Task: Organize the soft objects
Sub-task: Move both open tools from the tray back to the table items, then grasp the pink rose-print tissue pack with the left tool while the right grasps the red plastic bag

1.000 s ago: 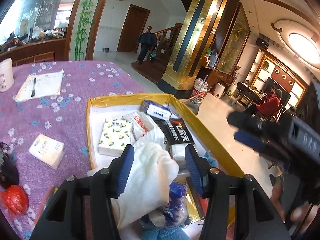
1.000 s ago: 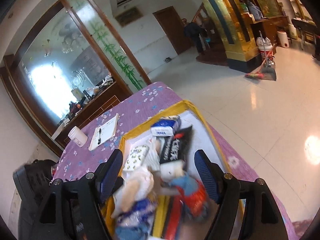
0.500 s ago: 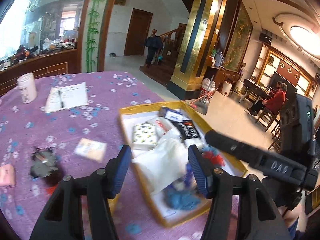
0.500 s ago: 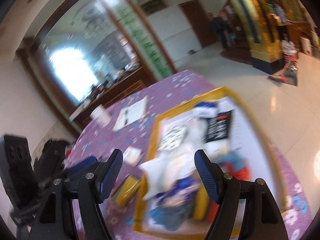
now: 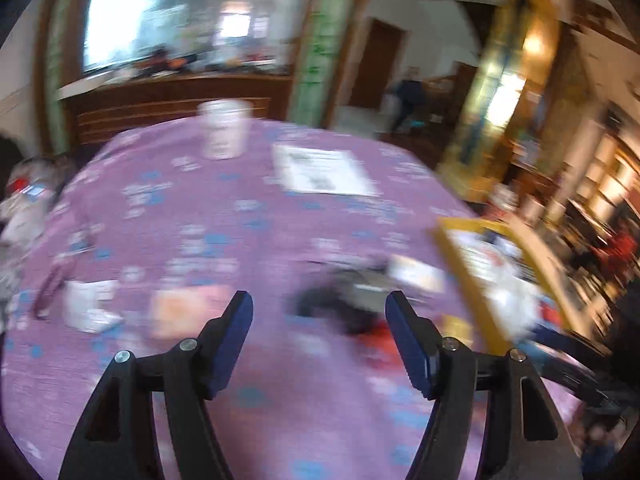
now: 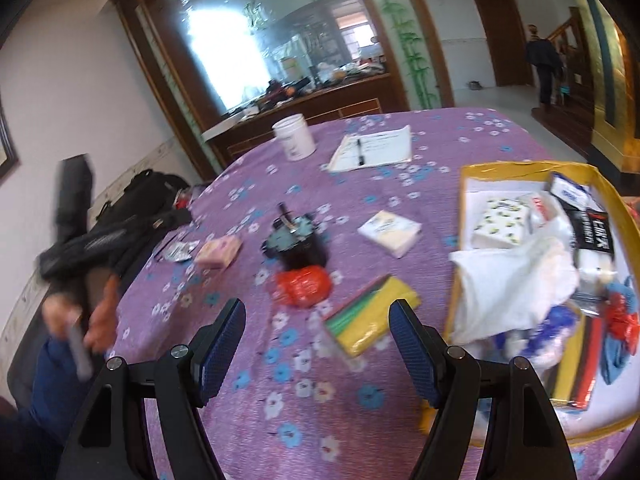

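A yellow-rimmed box (image 6: 520,168) at the right holds tissue packs, a white cloth (image 6: 516,280) and other soft items. On the purple flowered tablecloth lie a red bag (image 6: 304,286), a yellow sponge pack (image 6: 372,316), a white tissue pack (image 6: 390,232), a pink pack (image 6: 220,252) and a dark bundle (image 6: 298,240). My right gripper (image 6: 318,350) is open and empty above the cloth, left of the box. My left gripper (image 5: 320,342) is open and empty; its view is blurred, with the box (image 5: 460,256) at its right.
A white jar (image 6: 294,140) and a notepad with a pen (image 6: 372,152) lie at the table's far side. A black bag (image 6: 136,196) sits at the left edge. The left hand-held gripper (image 6: 76,248) shows there too.
Both grippers have swung left, away from the box, over the loose items on the cloth. The left gripper no longer straddles the white cloth, which lies in the box.
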Tool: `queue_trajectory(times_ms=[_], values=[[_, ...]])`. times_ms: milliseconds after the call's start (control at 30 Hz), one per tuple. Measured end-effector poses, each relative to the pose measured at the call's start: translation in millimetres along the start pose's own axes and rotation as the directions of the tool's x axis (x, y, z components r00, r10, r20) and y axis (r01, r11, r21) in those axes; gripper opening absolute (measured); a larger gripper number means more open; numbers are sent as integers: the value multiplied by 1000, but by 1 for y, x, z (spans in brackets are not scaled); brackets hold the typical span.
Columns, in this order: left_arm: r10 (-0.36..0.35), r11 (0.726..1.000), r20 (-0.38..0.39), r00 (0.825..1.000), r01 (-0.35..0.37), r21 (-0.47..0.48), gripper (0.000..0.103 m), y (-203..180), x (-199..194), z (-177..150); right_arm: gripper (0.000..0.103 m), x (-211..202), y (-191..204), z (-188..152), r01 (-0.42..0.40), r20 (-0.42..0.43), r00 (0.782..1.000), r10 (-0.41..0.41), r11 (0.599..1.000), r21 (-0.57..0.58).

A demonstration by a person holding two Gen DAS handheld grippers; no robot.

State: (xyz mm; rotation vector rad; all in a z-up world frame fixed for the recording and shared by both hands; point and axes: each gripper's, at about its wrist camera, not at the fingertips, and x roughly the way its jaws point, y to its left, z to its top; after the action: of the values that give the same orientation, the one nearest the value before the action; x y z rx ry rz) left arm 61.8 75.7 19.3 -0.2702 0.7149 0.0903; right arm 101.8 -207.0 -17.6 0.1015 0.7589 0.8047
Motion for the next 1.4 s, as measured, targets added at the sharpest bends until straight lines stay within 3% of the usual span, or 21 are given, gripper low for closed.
queue_trajectory(times_ms=[133,167,267,400,567,633,733,900,933,1000,1033,1167,1400], values=[[38,994,-103,994,-48,-95,68,66,49,15,78,6,8,-4,-6,-20,1000,6,1000,-7],[15,995,-125,992,-28,-100,68,75,64,18,78,6,9,-4,-6,-23,1000,6,1000,-9],[77,990,-107,991,-89,-112,68,90,86,24,78,4,10,-5,3,-27,1000,-3,1000,-7],[-20,985,-212,977,-17,-172,68,100,115,15,78,1,8,-6,17,-29,999,-17,1000,-4],[-89,990,-276,957,56,-127,68,83,98,-6,78,4,0,-8,14,-40,999,-13,1000,17],[-107,992,-297,949,82,-98,77,69,83,-21,78,7,-3,-8,7,-43,999,-6,1000,25],[-16,1000,-270,963,13,-15,81,50,69,-35,78,19,-6,-8,1,-63,998,1,999,37],[88,996,-271,959,-87,15,81,36,80,-41,78,39,4,-4,0,-108,994,0,1000,1],[121,992,-273,954,-121,16,76,36,83,-41,78,44,8,-2,6,-117,993,-8,1000,-15],[191,981,-275,942,-189,35,52,34,88,-42,78,52,12,0,12,-131,991,-16,999,-34],[210,978,-269,940,-205,47,51,34,89,-41,78,56,15,2,11,-139,990,-18,999,-48],[221,975,-245,944,-223,20,50,31,75,-37,82,84,24,13,28,-173,984,-46,994,-107],[143,977,-59,988,-151,-154,50,13,31,-9,82,150,11,36,34,-235,971,-50,997,-70]])
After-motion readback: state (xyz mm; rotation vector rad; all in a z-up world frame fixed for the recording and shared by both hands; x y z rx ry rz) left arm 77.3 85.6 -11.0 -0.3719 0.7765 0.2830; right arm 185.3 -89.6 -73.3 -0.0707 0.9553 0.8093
